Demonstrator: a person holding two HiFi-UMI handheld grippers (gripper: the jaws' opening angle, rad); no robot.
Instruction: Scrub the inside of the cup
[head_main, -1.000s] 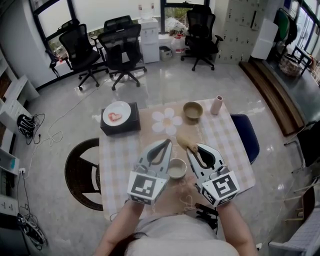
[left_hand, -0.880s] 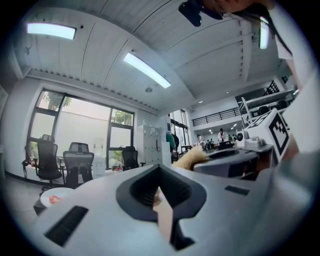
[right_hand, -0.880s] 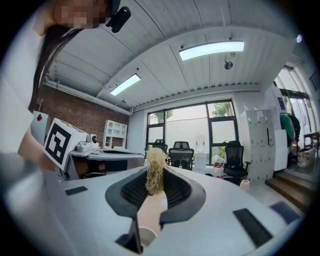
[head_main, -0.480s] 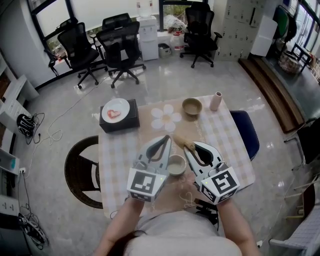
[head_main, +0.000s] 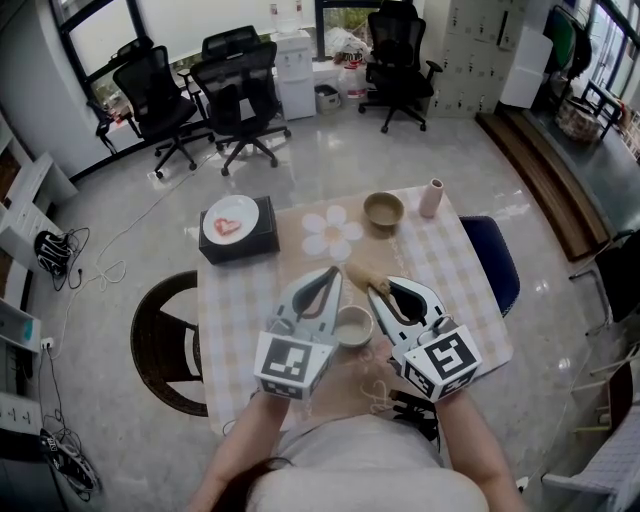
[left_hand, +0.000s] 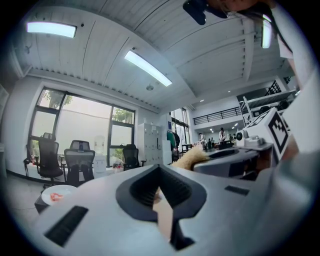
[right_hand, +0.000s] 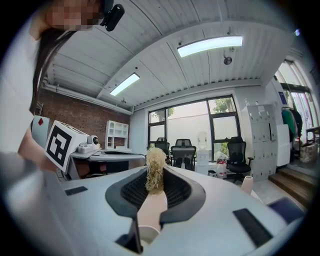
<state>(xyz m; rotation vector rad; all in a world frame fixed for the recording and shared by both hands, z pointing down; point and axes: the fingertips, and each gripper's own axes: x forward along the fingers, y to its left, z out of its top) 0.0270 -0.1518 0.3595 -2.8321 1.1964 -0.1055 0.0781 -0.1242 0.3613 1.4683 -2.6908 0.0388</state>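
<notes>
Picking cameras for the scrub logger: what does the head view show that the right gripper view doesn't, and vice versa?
Head view only: the cup, open end up, plus the bowl, the plate and the table top.
Right gripper view only: the right gripper shut on the brush handle with the bristles pointing away, and the ceiling lights.
Both: the brush, the office chairs, the pale vase.

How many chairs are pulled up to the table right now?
2: a brown chair left of the table and a blue chair at its right side. Another could be hidden below the person.
</notes>
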